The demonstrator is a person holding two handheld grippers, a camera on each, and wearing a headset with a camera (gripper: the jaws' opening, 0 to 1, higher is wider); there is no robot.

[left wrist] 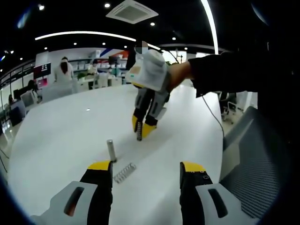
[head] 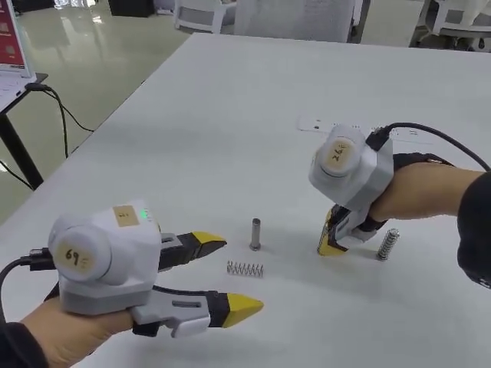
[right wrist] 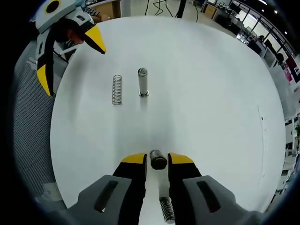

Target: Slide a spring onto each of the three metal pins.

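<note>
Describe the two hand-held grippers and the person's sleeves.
The left hand-held gripper has a white-grey housing, a round cap handwritten 69, a green light, black jaws tipped yellow, and a black cable. The right hand-held gripper has the same build, with its cap number hard to read. Both sleeves are dark.

The white table (head: 230, 115) carries a metal pin (head: 255, 234) standing upright near its middle, a spring (head: 245, 268) lying flat just beside it on the near-edge side, and a second spring (head: 387, 244) well apart toward the right edge
</note>
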